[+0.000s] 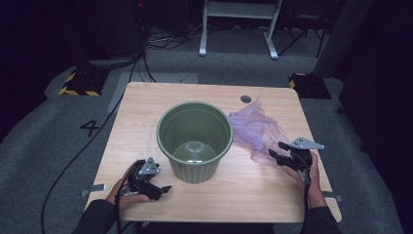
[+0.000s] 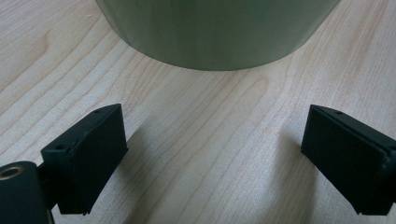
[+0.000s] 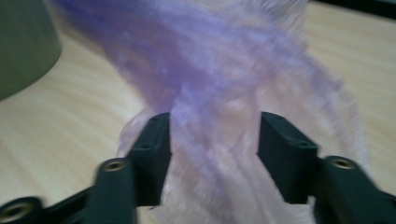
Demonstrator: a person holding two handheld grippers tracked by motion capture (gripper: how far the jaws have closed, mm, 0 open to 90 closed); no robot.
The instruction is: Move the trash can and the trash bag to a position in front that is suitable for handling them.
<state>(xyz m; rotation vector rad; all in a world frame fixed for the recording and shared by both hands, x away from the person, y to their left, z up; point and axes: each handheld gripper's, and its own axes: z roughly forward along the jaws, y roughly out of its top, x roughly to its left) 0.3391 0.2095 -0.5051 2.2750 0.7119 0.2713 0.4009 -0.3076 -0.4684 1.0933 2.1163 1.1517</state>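
My right tongs (image 1: 277,150) sit at the near right of the worktop (image 1: 146,112), jaws apart w/ the purple plastic bag (image 1: 258,129) running between them. In the right gripper view the film (image 3: 210,93) bunches up btwn the two black jaws and spills past both; it's blurred, so I can't tell for sure whether the pads touch it, but they don't look pressed on it, prob. loose around it. No firm hold as far as I can see.

The bag lies crumpled on the worktop to the right of the green pot (image 1: 195,139), its near edge at my right tongs, its far end reaching toward the small dark round hole (image 1: 246,99) near the back edge. One side of the bag is just beside the pot's rim, maybe touching.

The pot stands upright about mid-worktop, open top.

My left tongs (image 1: 163,189) rest low at the near left, pointed toward the pot's base. Left gripper view: jaws spread wide, bare wood btwn them, pot wall (image 2: 210,32) just ahead, apart from both jaws. Left hand (image 1: 127,197) grips the handle, cable trailing off the near edge.
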